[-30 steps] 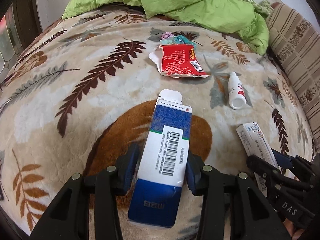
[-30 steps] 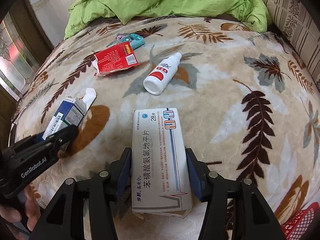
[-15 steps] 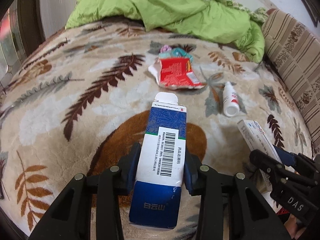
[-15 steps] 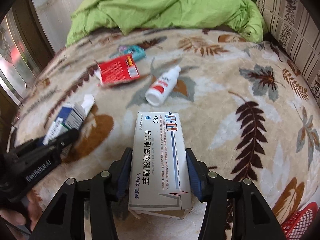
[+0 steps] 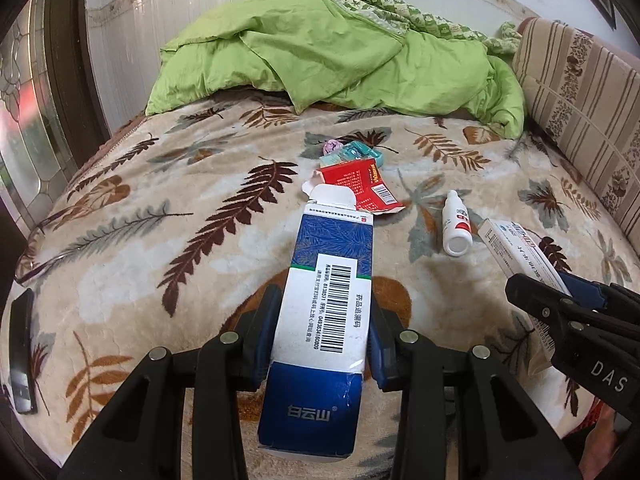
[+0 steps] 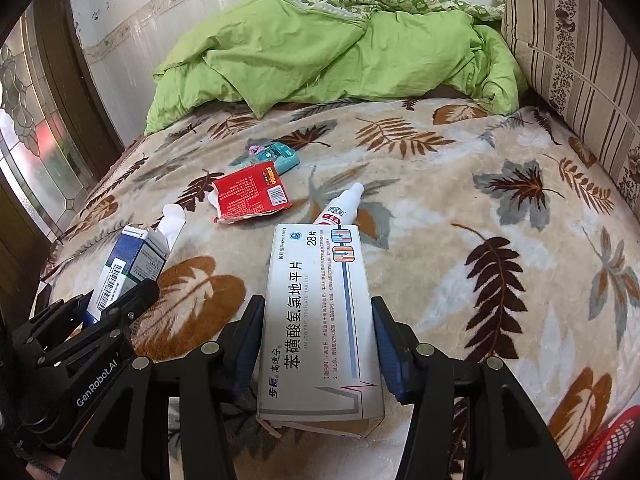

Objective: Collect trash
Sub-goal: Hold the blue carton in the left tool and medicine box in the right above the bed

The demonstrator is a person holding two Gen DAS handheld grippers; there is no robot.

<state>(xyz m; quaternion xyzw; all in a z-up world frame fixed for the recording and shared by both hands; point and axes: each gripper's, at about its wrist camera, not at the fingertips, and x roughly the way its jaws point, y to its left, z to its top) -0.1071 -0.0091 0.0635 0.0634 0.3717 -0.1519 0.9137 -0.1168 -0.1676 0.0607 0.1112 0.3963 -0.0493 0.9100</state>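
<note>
The left hand-held gripper (image 5: 322, 344) is clamping a blue box (image 5: 320, 320) while the right hand-held gripper (image 6: 318, 340) is clamping a white box (image 6: 320, 320), a bottle (image 6: 340, 208) lying just beyond it.

In the right wrist view the white box (image 6: 320, 320) covers the base of the small white bottle (image 6: 340, 208), and a red mesh basket (image 6: 604, 444) is cut off at the bottom right corner. In the left wrist view the blue box (image 5: 324, 312) hides a corner of the red packet (image 5: 360, 188); a teal wrapper (image 5: 352, 152) behind it is too small to read. A dark flat thing (image 5: 20, 352) at the blanket's left edge cannot be told.
</note>
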